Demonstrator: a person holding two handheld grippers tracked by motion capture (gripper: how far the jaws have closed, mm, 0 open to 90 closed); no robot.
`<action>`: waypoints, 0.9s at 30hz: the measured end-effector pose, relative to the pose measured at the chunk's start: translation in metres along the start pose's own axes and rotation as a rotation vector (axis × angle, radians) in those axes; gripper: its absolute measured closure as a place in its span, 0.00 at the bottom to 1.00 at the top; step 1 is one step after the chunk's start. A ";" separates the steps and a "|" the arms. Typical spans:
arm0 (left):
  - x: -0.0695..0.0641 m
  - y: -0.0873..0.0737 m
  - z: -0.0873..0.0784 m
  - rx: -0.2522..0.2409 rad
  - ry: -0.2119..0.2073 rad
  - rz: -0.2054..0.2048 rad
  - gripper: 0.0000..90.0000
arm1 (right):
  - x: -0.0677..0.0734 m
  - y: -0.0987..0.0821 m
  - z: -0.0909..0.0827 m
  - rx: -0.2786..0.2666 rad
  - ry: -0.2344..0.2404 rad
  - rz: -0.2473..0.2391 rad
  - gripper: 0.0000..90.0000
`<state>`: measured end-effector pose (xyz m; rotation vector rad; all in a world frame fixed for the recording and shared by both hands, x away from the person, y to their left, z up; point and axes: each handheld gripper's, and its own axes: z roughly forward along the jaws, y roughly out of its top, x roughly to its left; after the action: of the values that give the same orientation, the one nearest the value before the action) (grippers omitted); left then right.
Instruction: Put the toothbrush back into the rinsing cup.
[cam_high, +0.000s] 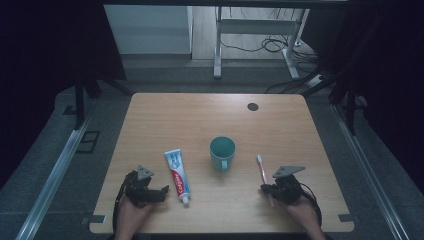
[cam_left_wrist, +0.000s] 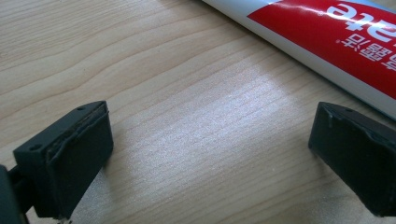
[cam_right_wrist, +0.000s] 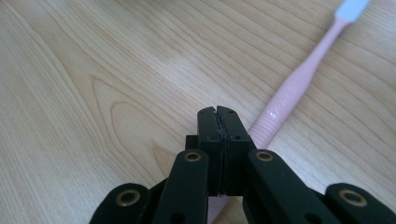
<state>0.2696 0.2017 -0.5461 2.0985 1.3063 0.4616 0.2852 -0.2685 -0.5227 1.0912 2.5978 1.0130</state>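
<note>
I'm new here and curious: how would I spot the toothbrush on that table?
Start at the wooden table and find the green mug near its middle. Just right of it lies the toothbrush, beside the right hand-held gripper. It is the only thin pink stick, white-bristled at its far end.

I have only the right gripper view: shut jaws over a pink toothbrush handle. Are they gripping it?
Observer: No. The right gripper is shut on nothing; the pink toothbrush lies on the table, its handle passing beneath the jaws.
Operator: What is the other gripper doing?
Observer: The left gripper stands open on bare wood beside a Colgate toothpaste tube.
Operator: Anything else on the table?
Observer: A teal mug stands upright between tube and toothbrush.
</note>
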 end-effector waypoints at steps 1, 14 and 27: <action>0.000 0.000 0.000 0.000 0.000 0.000 0.00 | 0.000 0.000 0.000 0.000 0.000 0.000 0.98; 0.000 0.000 0.000 0.001 0.002 0.000 0.00 | -0.015 -0.017 -0.017 0.002 -0.043 0.031 0.96; 0.000 0.000 0.000 0.000 0.002 -0.001 0.00 | -0.019 -0.019 -0.025 -0.001 -0.057 0.043 0.93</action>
<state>0.2696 0.2014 -0.5460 2.0984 1.3084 0.4635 0.2786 -0.3046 -0.5185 1.1627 2.5388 0.9772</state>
